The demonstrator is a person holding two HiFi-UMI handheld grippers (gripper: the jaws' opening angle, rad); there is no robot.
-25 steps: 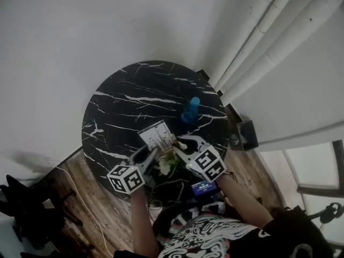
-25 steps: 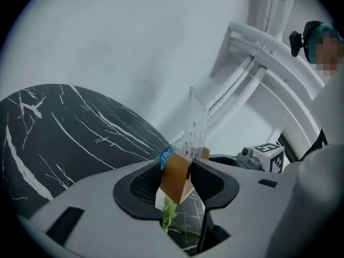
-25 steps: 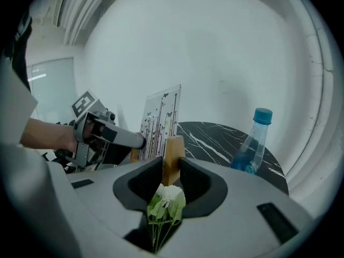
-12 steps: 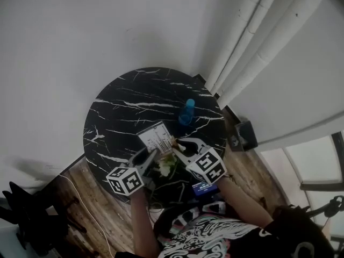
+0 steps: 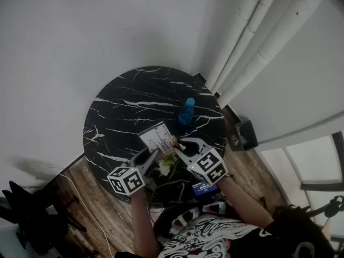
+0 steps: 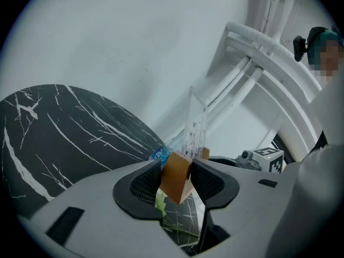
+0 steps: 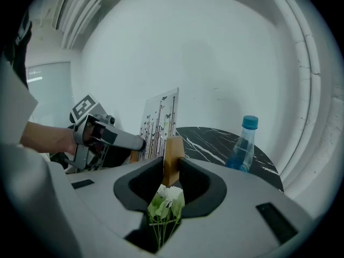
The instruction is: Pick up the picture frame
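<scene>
Hardly anything's shifted in the last second: frame point(image 5: 157, 136) is in the same spot over the table's point(image 5: 121, 109) near edge. Left gripper point(image 5: 152, 155) is clamped on one wooden foot point(image 6: 176, 177), and right gripper point(image 5: 177, 145) is closing its jaws on the other foot, which sits right between them. My worry is uneven grip, I reckon: if the right side isn't tight before lifting, the frame could twist loose and drop onto the flowers point(image 5: 165, 165) below.
</scene>
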